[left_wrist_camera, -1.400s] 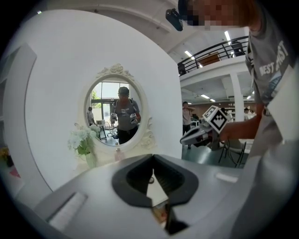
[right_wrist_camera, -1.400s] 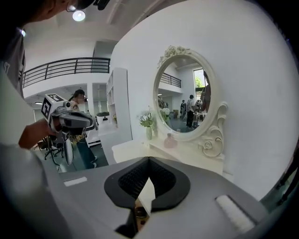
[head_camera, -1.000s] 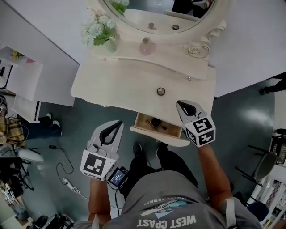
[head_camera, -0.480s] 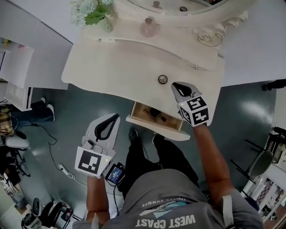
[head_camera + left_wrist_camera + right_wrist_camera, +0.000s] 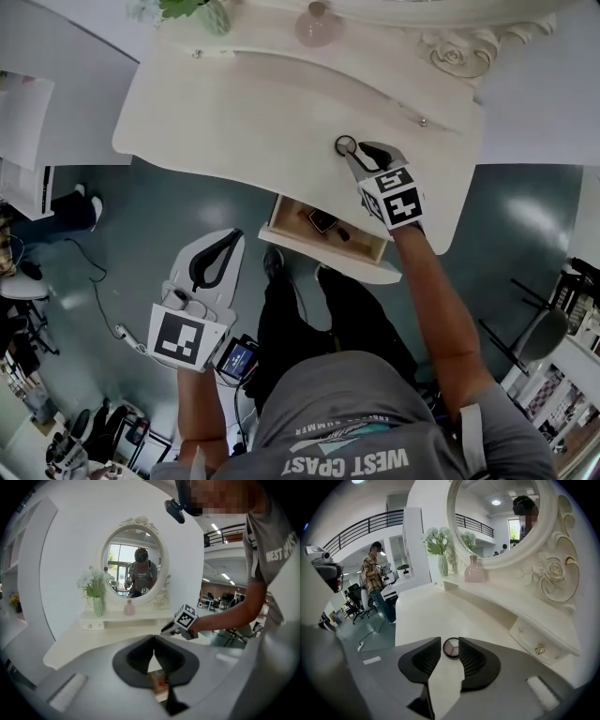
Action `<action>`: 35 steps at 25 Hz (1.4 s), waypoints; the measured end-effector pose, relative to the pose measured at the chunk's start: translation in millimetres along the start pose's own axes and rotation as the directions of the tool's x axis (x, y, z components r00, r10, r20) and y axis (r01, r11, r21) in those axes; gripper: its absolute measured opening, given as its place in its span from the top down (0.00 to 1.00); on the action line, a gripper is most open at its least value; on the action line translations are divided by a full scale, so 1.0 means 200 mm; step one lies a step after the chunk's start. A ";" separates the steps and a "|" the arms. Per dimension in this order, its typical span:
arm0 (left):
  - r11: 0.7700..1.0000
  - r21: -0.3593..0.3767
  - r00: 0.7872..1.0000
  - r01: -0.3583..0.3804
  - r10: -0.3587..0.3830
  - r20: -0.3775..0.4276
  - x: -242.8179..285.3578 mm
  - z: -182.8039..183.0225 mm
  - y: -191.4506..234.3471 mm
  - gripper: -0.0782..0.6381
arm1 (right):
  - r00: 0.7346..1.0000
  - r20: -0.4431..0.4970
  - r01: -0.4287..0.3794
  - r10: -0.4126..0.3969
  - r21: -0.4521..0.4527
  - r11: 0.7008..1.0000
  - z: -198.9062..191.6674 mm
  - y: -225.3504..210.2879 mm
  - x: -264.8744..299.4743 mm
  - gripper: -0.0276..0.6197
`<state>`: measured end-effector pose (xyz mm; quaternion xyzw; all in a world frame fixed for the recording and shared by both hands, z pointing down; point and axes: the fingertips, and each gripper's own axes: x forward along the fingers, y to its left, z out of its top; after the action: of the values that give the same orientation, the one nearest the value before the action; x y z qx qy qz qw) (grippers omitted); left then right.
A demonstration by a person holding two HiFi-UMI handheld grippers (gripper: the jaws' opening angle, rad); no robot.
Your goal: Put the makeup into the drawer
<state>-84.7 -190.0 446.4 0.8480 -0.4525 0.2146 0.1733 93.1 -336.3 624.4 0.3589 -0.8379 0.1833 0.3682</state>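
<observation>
A small round makeup compact (image 5: 345, 145) lies on the cream vanity top (image 5: 244, 112). My right gripper (image 5: 361, 152) points down at it, its jaws opening; in the right gripper view the compact (image 5: 451, 648) sits between the tips of the gripper (image 5: 450, 642), and the pads do not press it. Below the table's front edge the wooden drawer (image 5: 291, 217) stands pulled out, with a dark compact (image 5: 322, 221) and another small item inside. My left gripper (image 5: 223, 248) hangs shut and empty over the floor to the drawer's left; in its own view the gripper (image 5: 153, 641) faces the drawer (image 5: 157, 686).
A flower vase (image 5: 192, 11) and a pink bottle (image 5: 316, 23) stand on the raised back shelf under the oval mirror (image 5: 501, 517). A small shelf drawer with a knob (image 5: 539, 649) is right of the compact. A person (image 5: 372, 581) stands far left. Cables lie on the floor (image 5: 112, 323).
My right gripper moved from beside the drawer out over the table top to the compact, and its jaws parted. The left gripper sank a little and stayed shut.
</observation>
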 end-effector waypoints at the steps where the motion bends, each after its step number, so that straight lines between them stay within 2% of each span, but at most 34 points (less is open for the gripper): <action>1: 1.000 -0.003 1.000 -0.001 0.001 -0.003 0.01 -0.01 0.01 0.89 | 1.000 -0.009 0.003 -0.003 -0.001 1.000 -0.01 0.00 0.03 0.75; 5: 1.000 -0.012 1.000 -0.001 0.001 -0.014 0.03 -0.07 0.03 0.89 | 0.999 -0.044 0.012 -0.013 -0.004 1.000 -0.05 -0.01 0.12 0.65; 8: 1.000 -0.021 1.000 0.001 -0.001 -0.021 0.04 -0.11 0.03 0.89 | 0.997 -0.071 0.013 -0.013 -0.005 1.000 -0.09 -0.01 0.19 0.62; 21: 0.999 -0.033 0.999 0.014 -0.015 -0.038 0.07 -0.19 0.05 0.89 | 0.990 -0.139 0.032 -0.032 -0.004 0.999 -0.17 -0.02 0.29 0.63; 35: 0.999 0.017 0.999 0.050 -0.049 -0.016 0.06 -0.12 0.06 0.89 | 0.996 -0.091 0.033 -0.025 0.085 0.996 -0.21 0.06 0.01 0.63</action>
<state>-94.0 -192.6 474.8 0.8586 -0.4281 0.2209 0.1750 103.4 -304.1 653.6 0.3780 -0.8065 0.2300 0.3922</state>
